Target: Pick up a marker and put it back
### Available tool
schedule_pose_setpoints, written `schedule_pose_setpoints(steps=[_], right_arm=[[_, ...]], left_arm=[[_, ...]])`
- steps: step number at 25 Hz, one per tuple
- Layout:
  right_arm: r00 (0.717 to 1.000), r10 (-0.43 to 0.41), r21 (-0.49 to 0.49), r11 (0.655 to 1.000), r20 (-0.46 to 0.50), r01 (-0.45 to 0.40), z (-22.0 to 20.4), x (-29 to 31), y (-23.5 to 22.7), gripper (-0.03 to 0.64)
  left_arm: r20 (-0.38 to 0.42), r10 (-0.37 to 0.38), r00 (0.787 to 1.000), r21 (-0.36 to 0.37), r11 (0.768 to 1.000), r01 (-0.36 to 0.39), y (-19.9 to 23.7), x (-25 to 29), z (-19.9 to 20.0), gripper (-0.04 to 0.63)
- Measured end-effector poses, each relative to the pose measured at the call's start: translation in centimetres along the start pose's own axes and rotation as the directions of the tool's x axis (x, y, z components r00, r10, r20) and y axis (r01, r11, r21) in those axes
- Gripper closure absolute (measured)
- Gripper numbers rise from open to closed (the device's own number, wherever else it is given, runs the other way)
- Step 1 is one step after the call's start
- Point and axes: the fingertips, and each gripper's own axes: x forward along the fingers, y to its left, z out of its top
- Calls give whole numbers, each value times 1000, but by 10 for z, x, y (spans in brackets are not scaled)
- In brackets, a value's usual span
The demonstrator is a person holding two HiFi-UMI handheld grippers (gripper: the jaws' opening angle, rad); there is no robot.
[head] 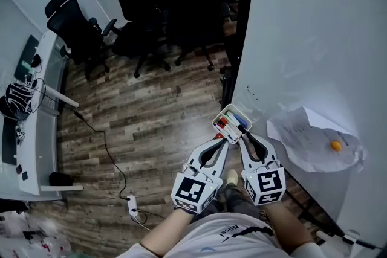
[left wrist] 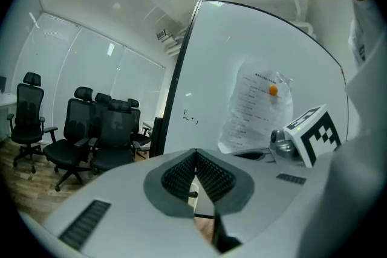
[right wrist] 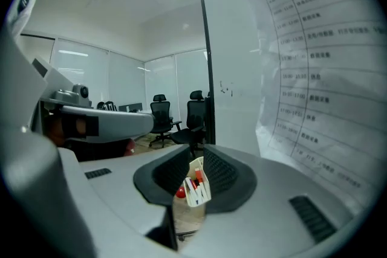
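On the whiteboard [head: 314, 39], a small white marker holder [head: 247, 119] hung at its lower edge with the markers [head: 228, 124] standing in it, red, blue and dark caps showing. Both tools were drawn up just beside it. The left gripper [head: 221, 141] sat at the holder's left with its fingers pressed together at the tips, and its own view showed nothing caught between them [left wrist: 195, 154]. The right gripper [head: 244, 138] pointed at the holder from just below; in the right gripper view its fingers stood slightly apart [right wrist: 196, 147], framing the holder [right wrist: 195, 166] and the markers [right wrist: 195, 190] beyond the tips without touching them, as far as could be told.

No marker was outside the holder and neither tool held one. So the pictures fit either end of the job: the pick-up not yet made, or the marker already returned; they could not settle which. If the lift was still to come, the right tool looked the better placed, being open and lined up on the markers.

A printed sheet [head: 311, 136] hung on the board nearby under an orange magnet [head: 335, 145].
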Motion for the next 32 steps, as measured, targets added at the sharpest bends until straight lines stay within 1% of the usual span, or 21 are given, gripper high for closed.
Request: schedule_pose_setpoints(steps=[4,8,18,27,32], right_arm=[[999,26,6,1000,41,-27,20,-17,9,541],[995,40,1,999,86,-40,38,-35,18,562],[980,69,-40,997,187,-62,79,-71,44,577],[967,92,-63,995,237,-79,102,-98,67,595],[965,108,-80,993,238,-91,106,-105,76,603]], left_arm=[[20,-10,1000,17,1000,9,-11,-10,13,584],[42,-19,999,26,1000,18,-21,-22,24,584],[77,-31,997,50,998,27,-40,-56,48,584],[123,-39,992,53,998,32,-50,-84,68,584],[142,-41,989,55,998,34,-55,-91,75,584]])
